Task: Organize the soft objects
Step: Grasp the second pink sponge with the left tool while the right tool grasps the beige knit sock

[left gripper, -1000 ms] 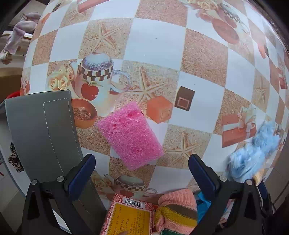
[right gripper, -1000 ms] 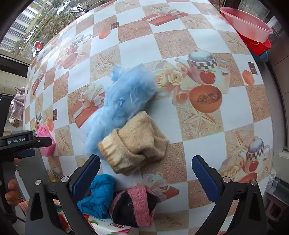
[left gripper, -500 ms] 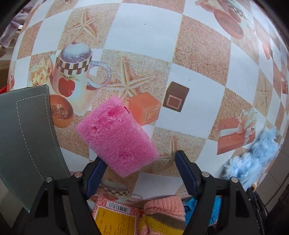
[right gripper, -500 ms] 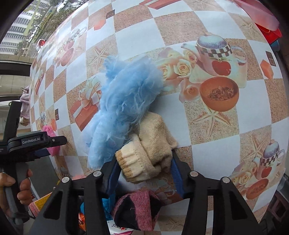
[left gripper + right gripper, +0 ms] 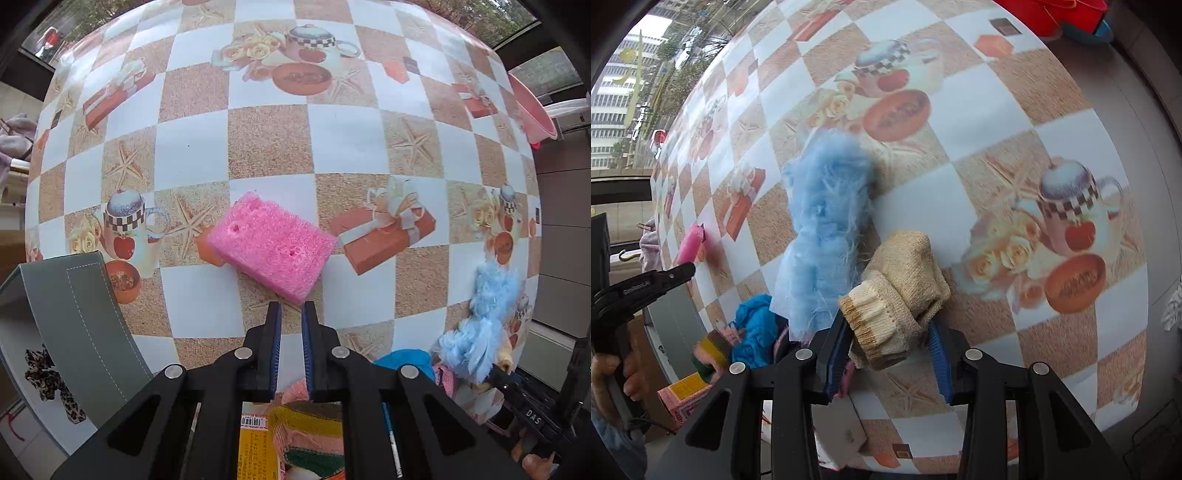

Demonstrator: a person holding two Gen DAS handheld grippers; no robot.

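Surface (image 5: 266, 144) carries a checkered cloth printed with teapots, starfish and gift boxes; we take the pink sponge (image 5: 271, 245) as our landmark. We record a grey box (image 5: 74, 317) to the left of the sponge and nearer the camera, with a leopard-print scrunchie (image 5: 51, 384) inside it. To the right of the sponge, well apart, lies a blue fluffy item (image 5: 827, 236); a beige sock (image 5: 897, 295) sits just beside it on the far side from the sponge. A blue cloth (image 5: 755, 332) lies near the fluffy item's near end, on its sponge side. Below the sponge in the left wrist view we see a striped knit item (image 5: 310, 432) and a yellow-and-pink carton (image 5: 256, 446).

The left tongs (image 5: 291, 314) stand nearly closed with a narrow gap, holding nothing, tips just short of the sponge's near corner; we cannot tell whether they touch. The right tongs (image 5: 888, 339) are clamped on the beige sock at its ribbed cuff.
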